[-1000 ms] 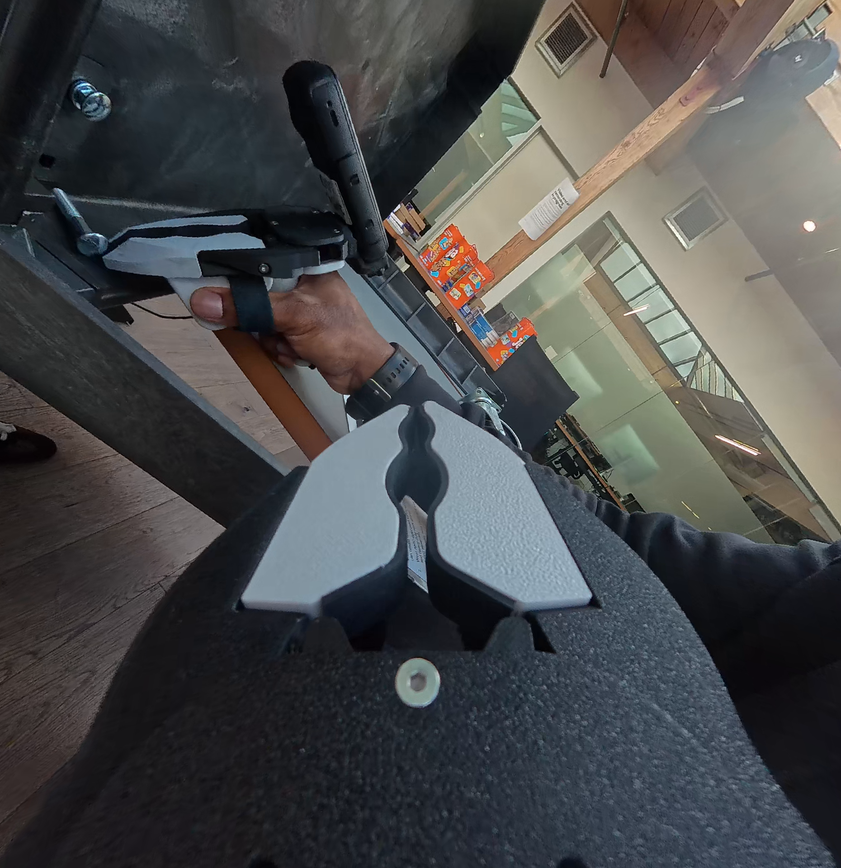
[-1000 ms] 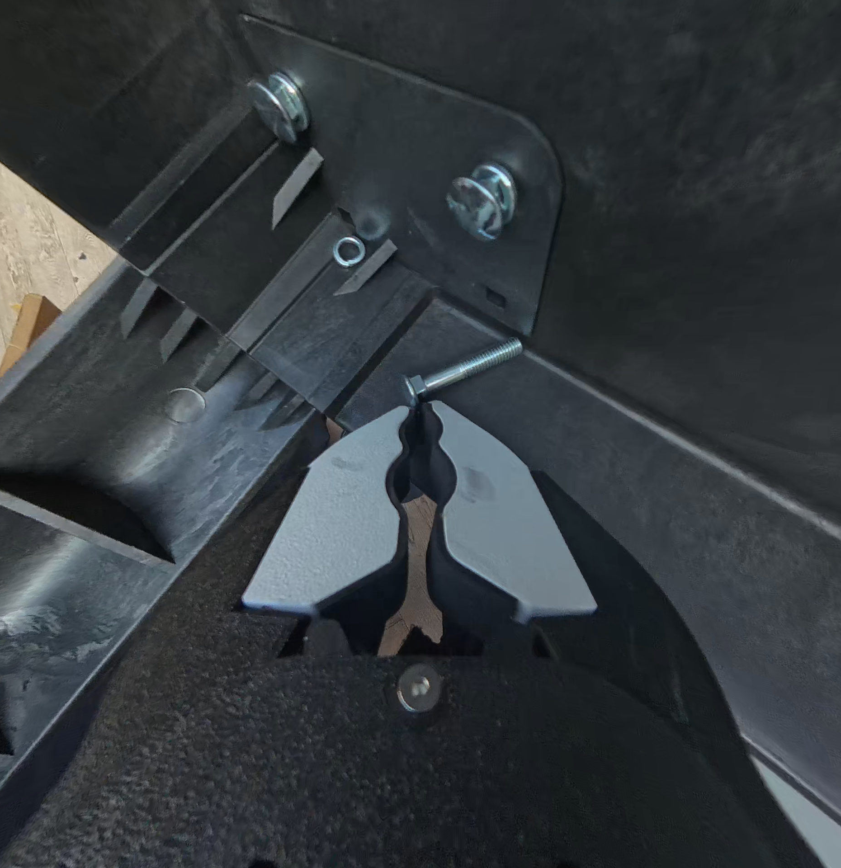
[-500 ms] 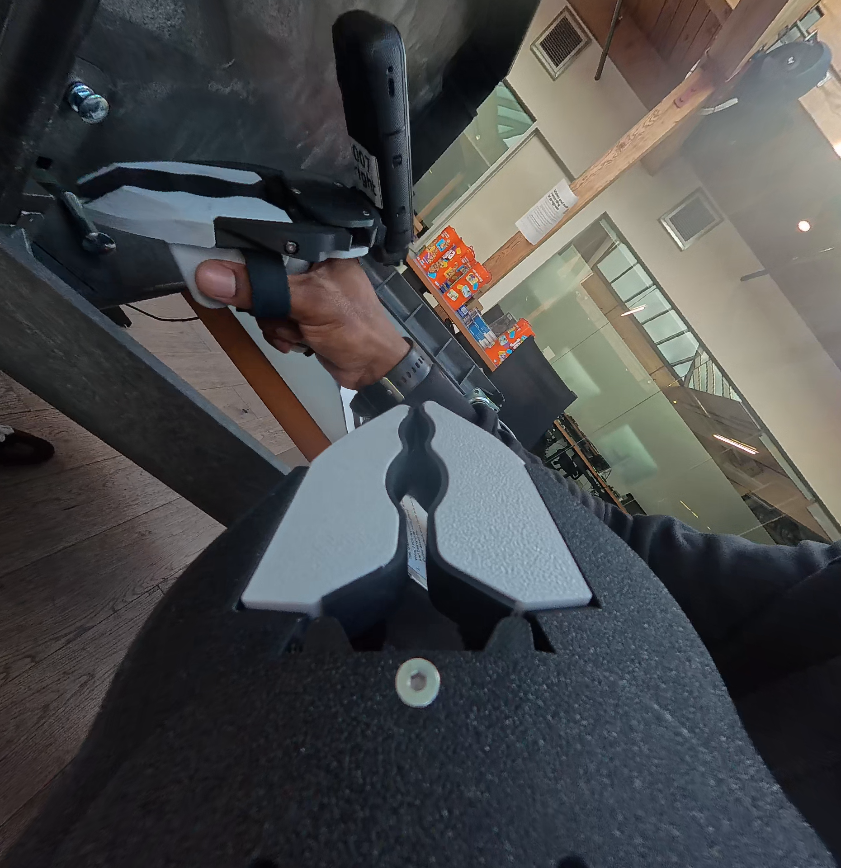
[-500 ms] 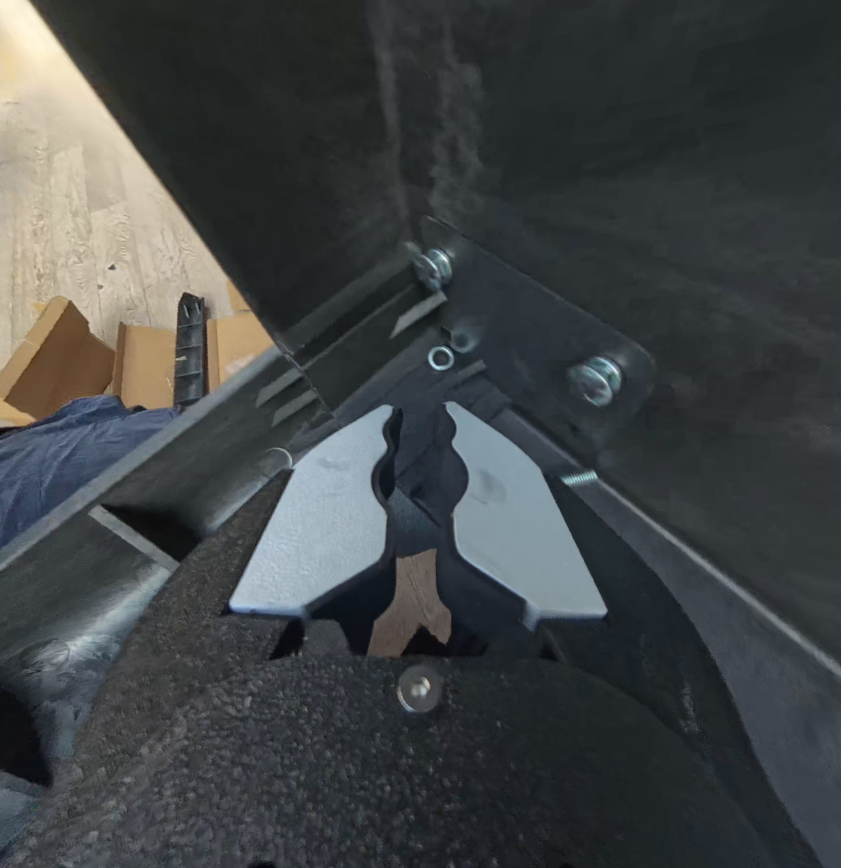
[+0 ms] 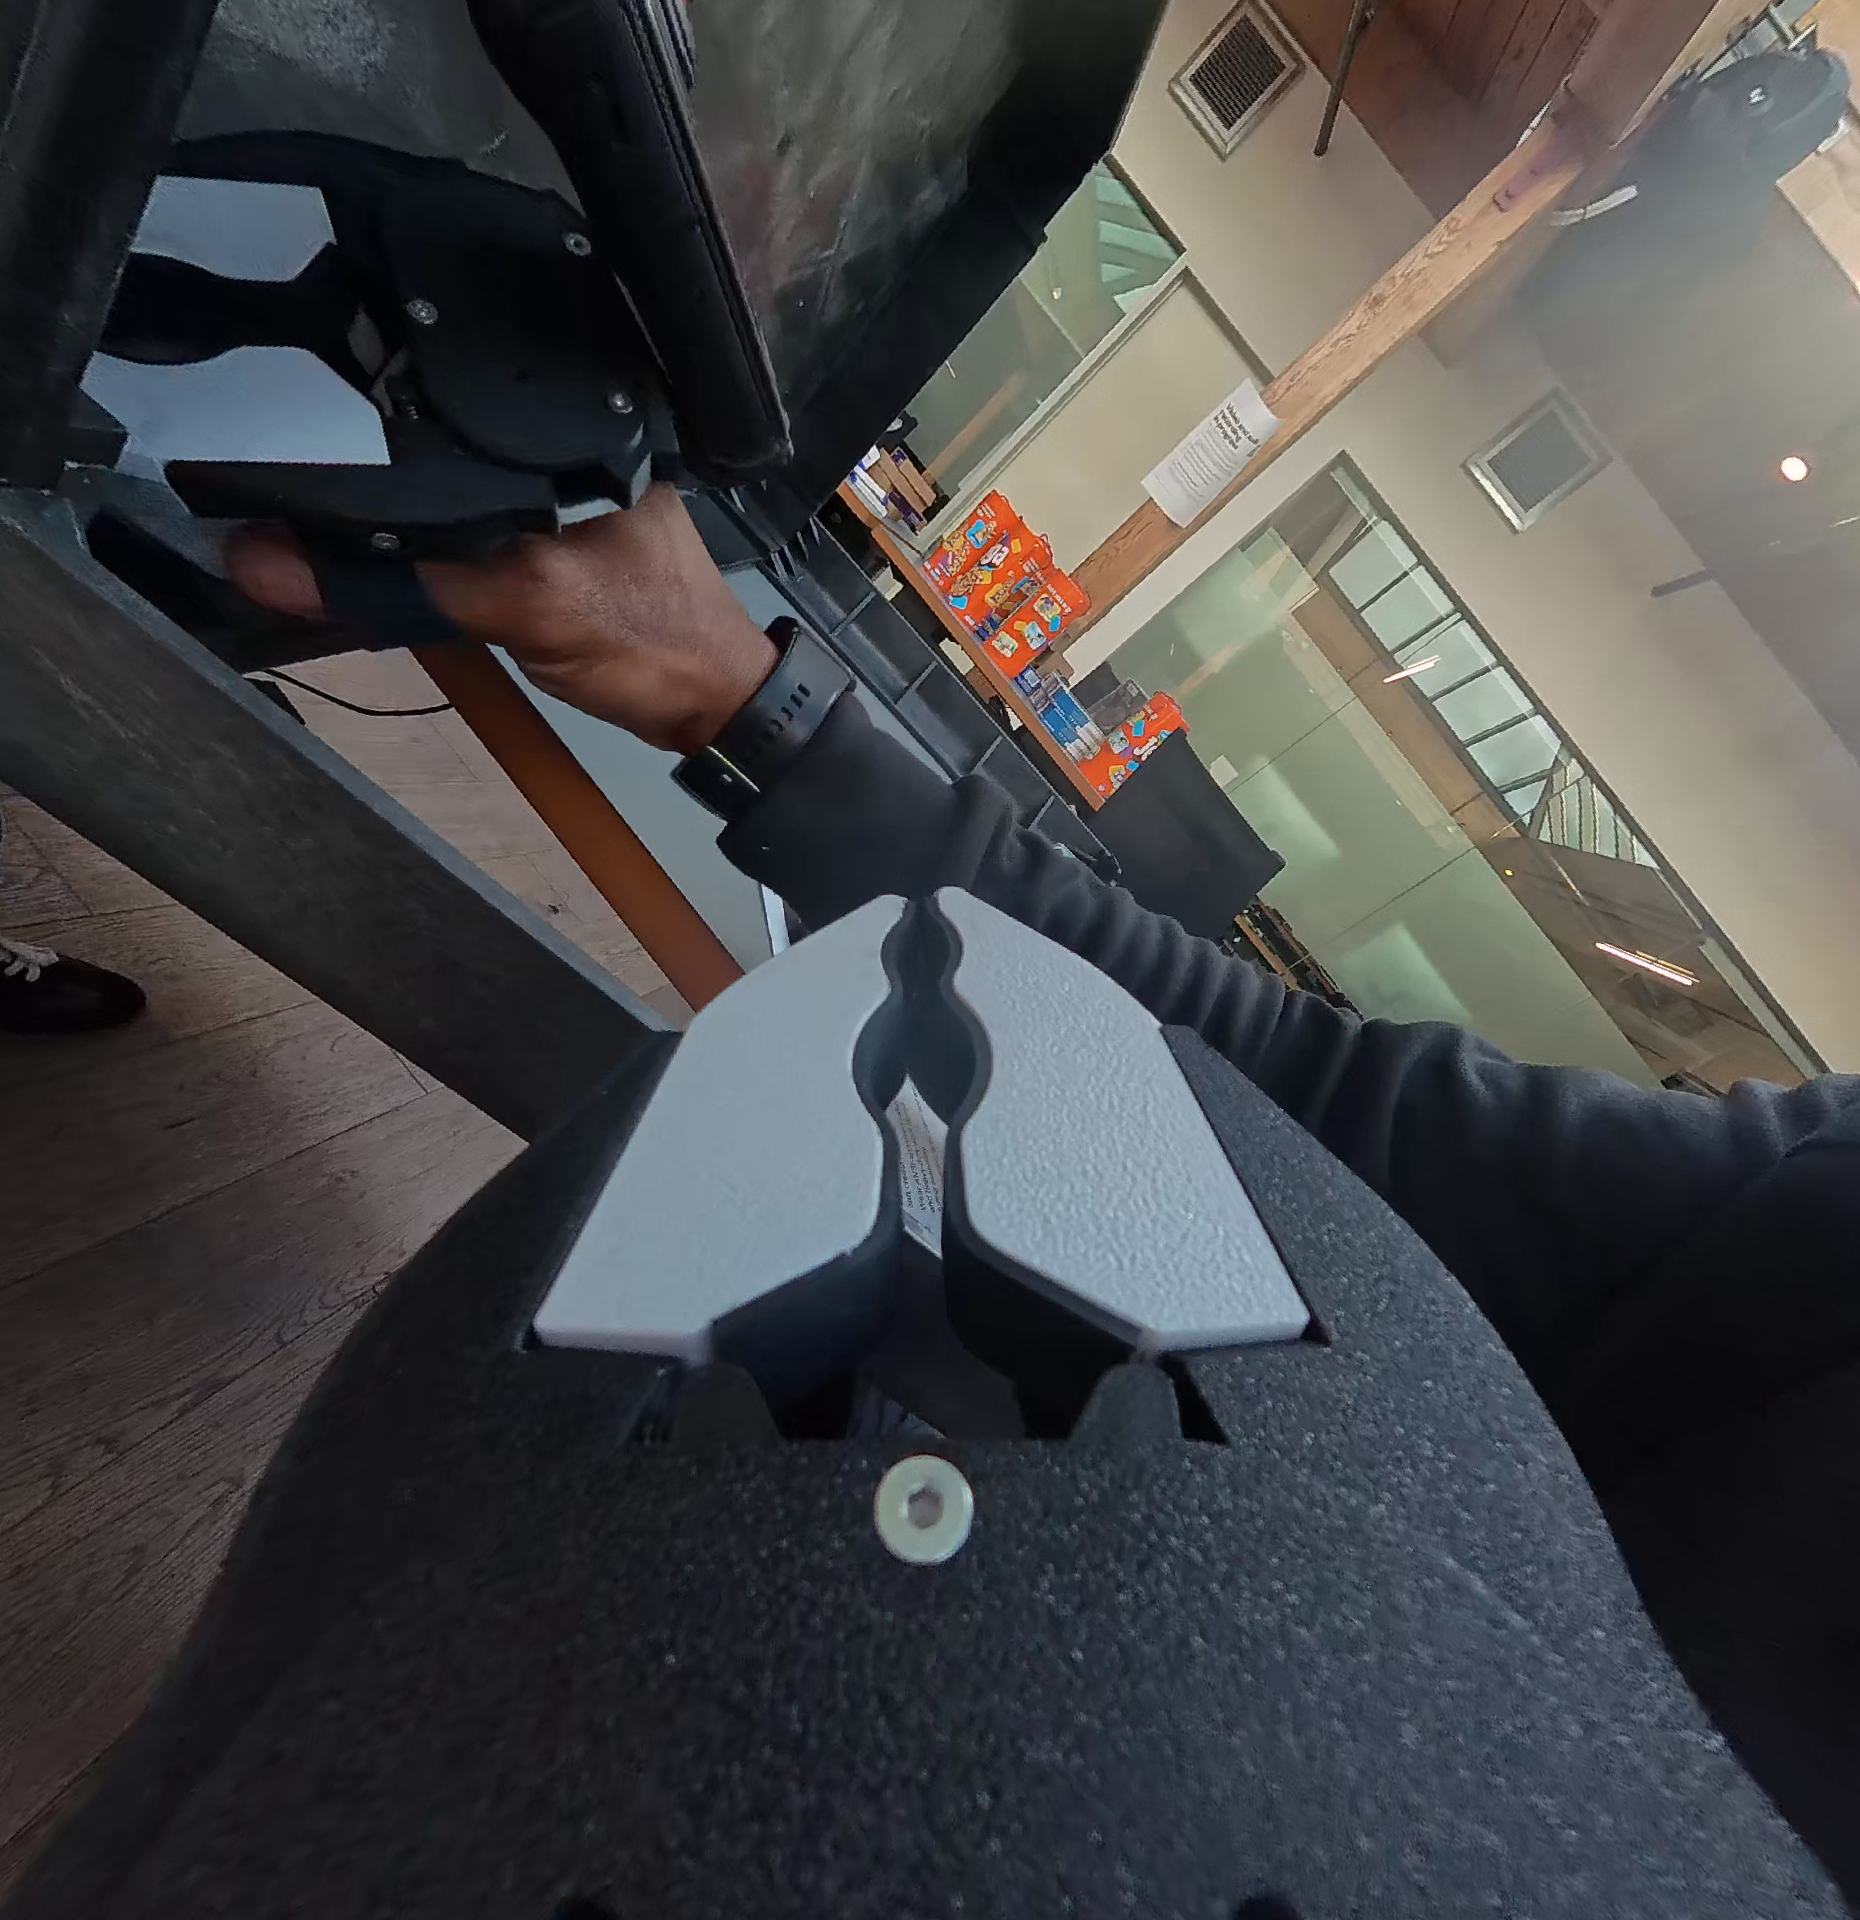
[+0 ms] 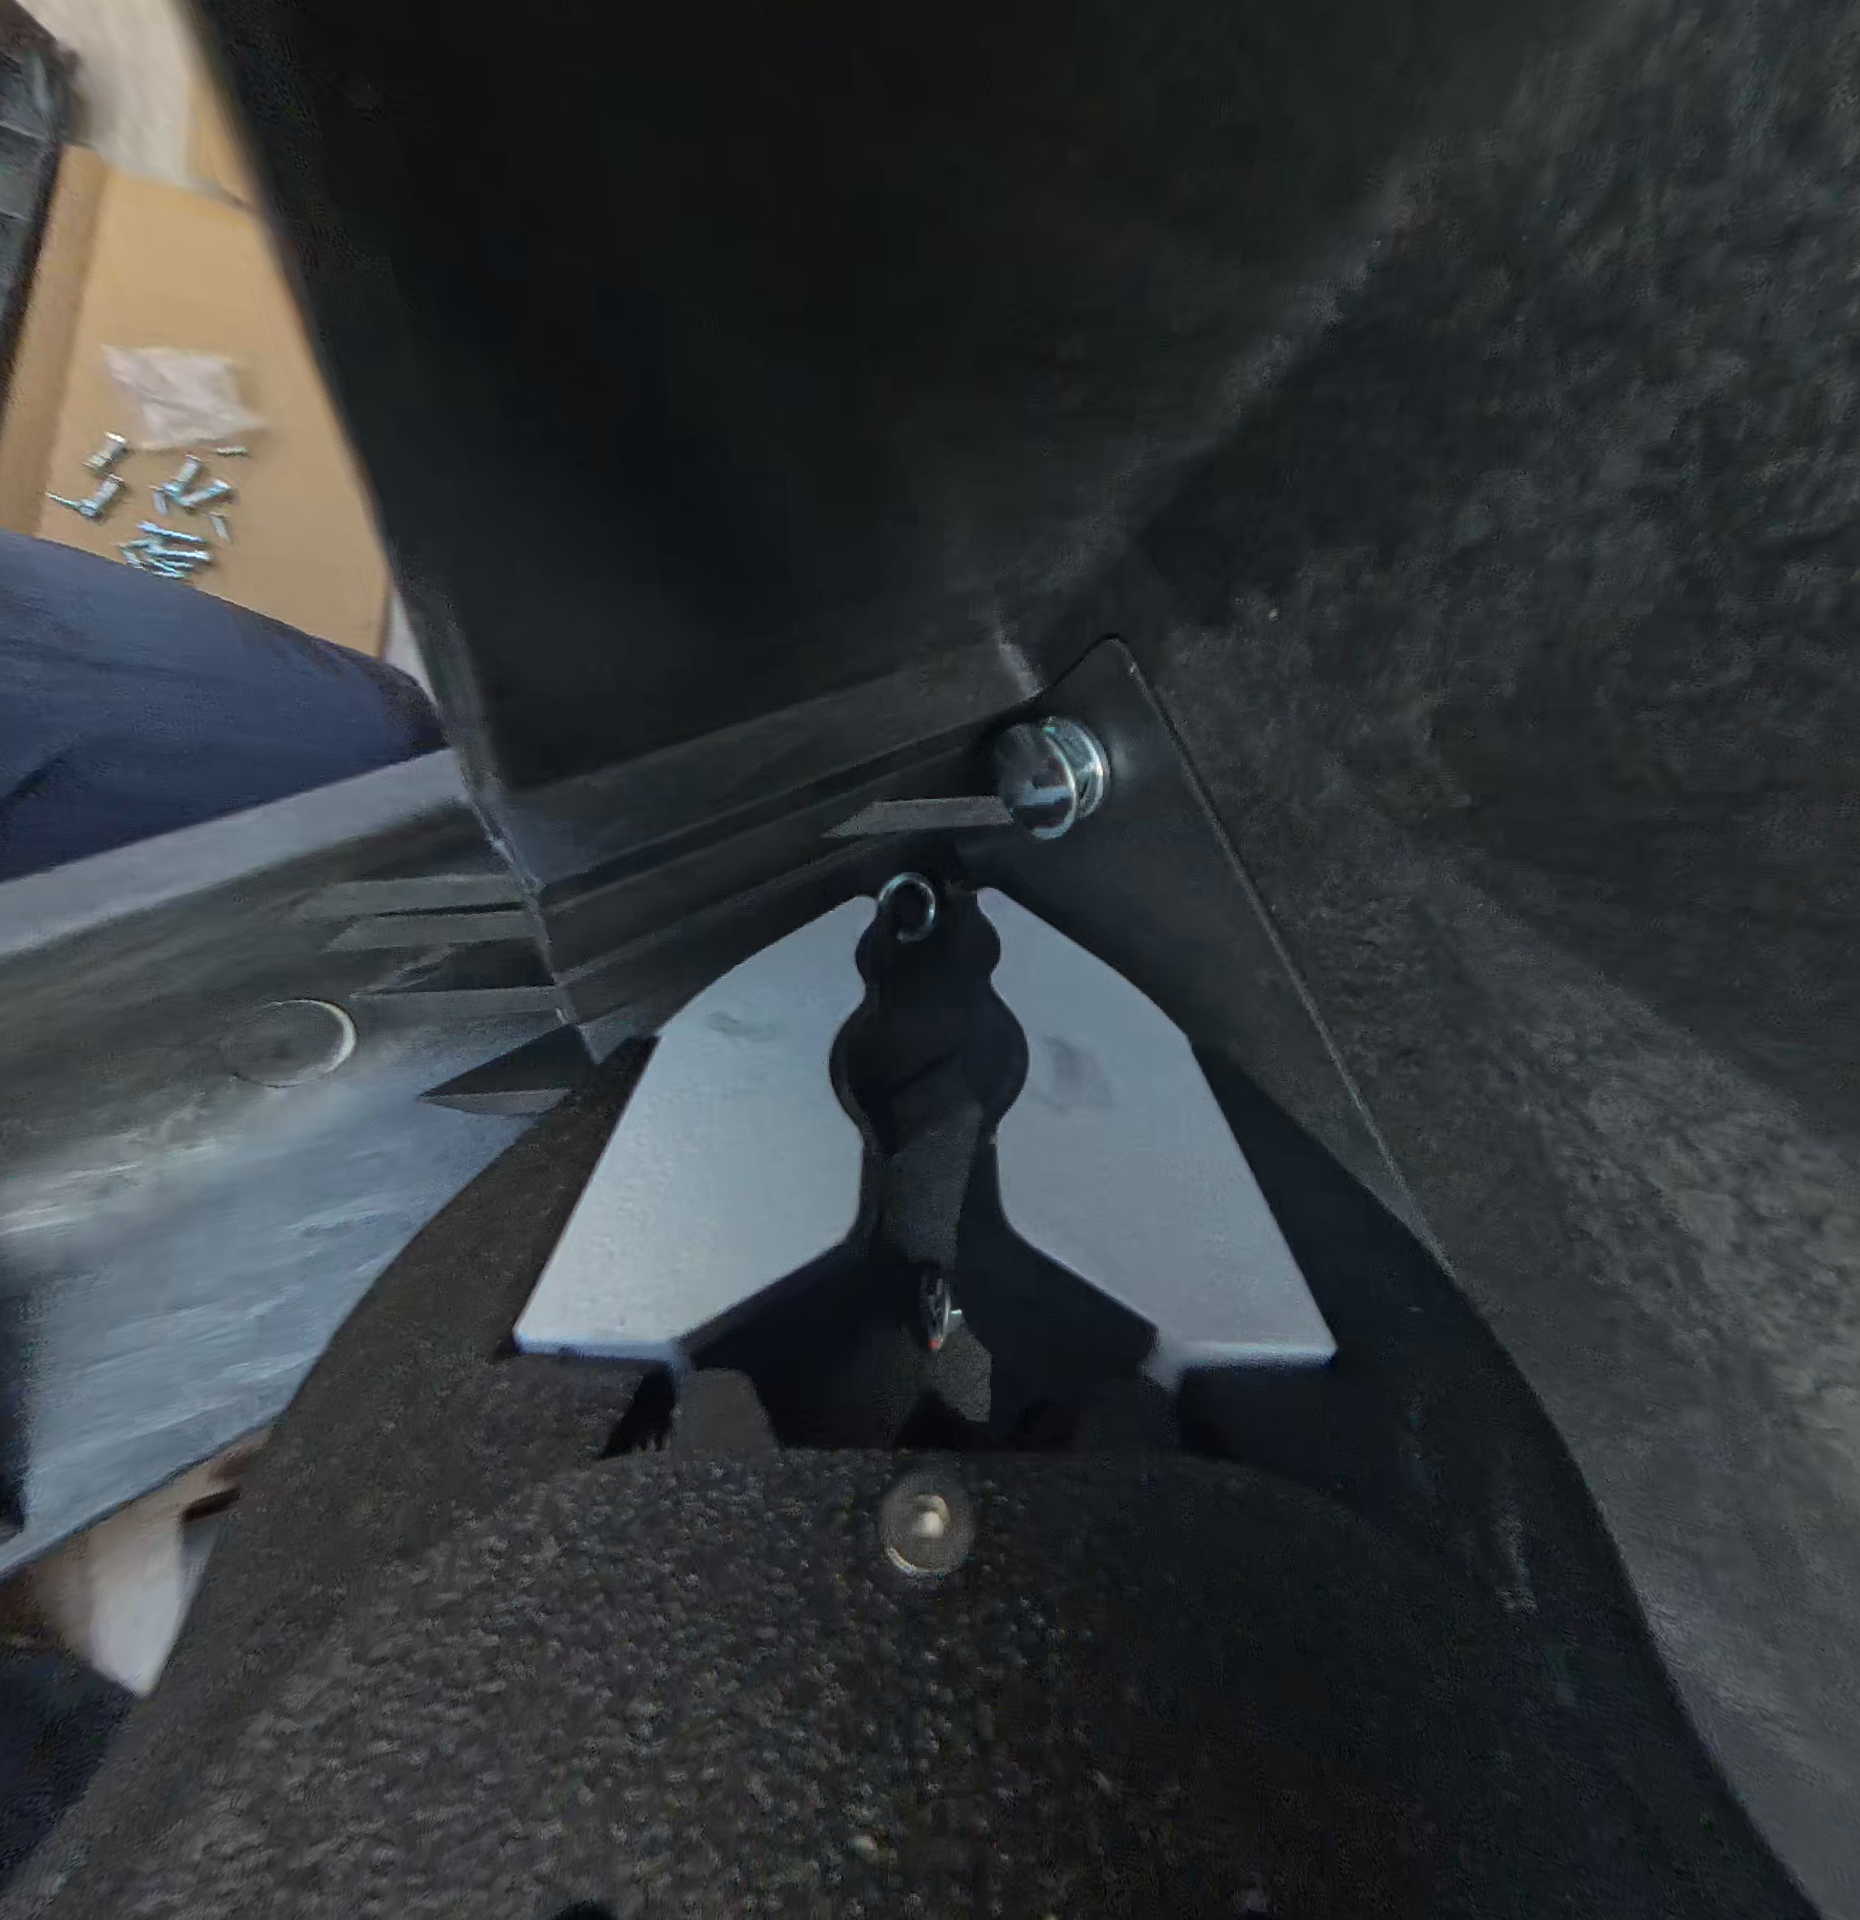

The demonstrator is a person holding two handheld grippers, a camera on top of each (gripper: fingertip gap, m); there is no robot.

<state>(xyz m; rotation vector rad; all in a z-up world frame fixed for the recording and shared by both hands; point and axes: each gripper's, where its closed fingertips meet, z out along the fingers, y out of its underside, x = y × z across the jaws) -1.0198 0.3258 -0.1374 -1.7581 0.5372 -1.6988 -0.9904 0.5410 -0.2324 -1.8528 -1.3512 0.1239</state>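
Now right gripper [image 6: 931,904] sits lower and closer under the black panel [image 6: 1425,416] than half a second ago; its jaws are a little narrower but parted, nothing pinched. A small steel washer [image 6: 908,906] lies on the black ledge right at the left fingertip; contact cannot be told. The loose bolt seen a second ago is out of view. A fixed bolt head [image 6: 1051,774] on the black bracket [image 6: 1165,831] is just right and farther off. Left gripper [image 5: 924,909] is unchanged: fingers clenched together on nothing, hovering in open air near a dark sleeve [image 5: 1269,1029]. In the left view the hand [image 5: 593,613] with the other gripper has come nearer and its phone mount [image 5: 687,260] fills more of the frame.

Surface: wood-plank floor [image 5: 178,1195], a grey beam [image 5: 230,779] slanting across. Cardboard [image 6: 178,291] far left carries scattered screws [image 6: 157,509]. Room: glass partitions [image 5: 1425,831], a timber beam [image 5: 1373,312], a shelf of orange boxes [image 5: 999,582].
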